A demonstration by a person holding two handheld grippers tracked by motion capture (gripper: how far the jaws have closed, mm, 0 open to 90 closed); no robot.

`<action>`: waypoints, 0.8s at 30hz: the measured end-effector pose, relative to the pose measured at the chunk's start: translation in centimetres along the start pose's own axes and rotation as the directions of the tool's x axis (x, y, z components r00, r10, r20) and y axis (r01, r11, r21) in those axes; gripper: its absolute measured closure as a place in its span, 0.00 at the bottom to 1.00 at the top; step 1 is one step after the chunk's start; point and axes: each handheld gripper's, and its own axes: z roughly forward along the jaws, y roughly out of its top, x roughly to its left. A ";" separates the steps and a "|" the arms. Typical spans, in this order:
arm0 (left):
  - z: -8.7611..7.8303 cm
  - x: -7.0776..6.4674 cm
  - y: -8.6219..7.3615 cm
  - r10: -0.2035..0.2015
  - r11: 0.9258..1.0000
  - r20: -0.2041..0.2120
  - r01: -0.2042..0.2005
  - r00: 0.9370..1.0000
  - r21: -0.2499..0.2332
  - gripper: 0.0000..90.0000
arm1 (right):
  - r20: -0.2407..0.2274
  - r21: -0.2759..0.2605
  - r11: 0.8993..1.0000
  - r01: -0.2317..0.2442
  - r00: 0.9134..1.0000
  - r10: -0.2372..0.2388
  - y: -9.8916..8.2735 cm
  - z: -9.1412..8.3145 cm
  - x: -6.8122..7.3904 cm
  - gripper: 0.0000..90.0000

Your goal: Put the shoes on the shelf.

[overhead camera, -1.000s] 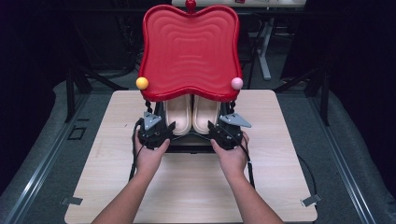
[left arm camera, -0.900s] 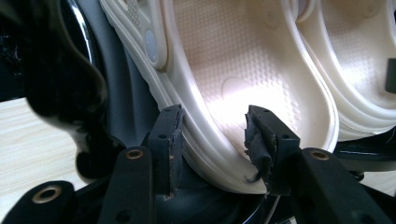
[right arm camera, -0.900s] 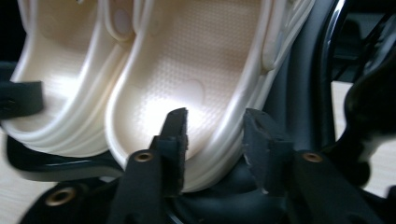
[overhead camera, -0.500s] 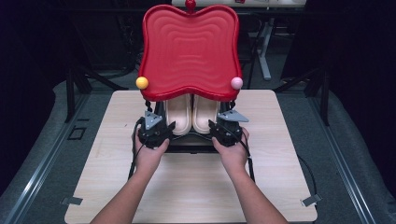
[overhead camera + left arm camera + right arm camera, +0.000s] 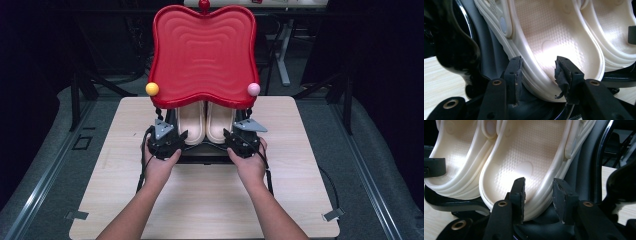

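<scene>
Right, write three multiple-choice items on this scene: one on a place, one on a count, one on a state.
1. Where do the cream clogs sit?
A. On the floor
B. In the black case under the red lid
C. On top of the lid

2. How many coloured balls show on the lid's rim?
A. One
B. Five
C. Three

3. How is the lid?
A. Raised open
B. Shut flat
C. Taken off and laid on the table

Answers: 1 B, the heels poke out beneath the lid; 2 C, yellow, pink and red; 3 A, it stands up behind the clogs.
</scene>
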 end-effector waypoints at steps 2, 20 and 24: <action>0.0 0.0 0.0 -0.008 1.000 0.004 0.008 1.000 -0.003 0.63 | -0.002 0.001 1.000 -0.002 1.000 0.002 0.0 0.0 0.0 0.69; -2.7 -0.6 0.0 0.000 1.000 0.075 0.003 0.997 -0.031 0.54 | -0.063 -0.060 0.998 0.000 0.998 -0.003 0.0 -3.3 0.3 0.60; -3.8 -0.7 -0.3 0.016 0.999 0.093 -0.013 0.996 -0.033 0.54 | -0.075 -0.068 0.998 0.016 0.997 -0.022 0.0 -4.3 0.3 0.58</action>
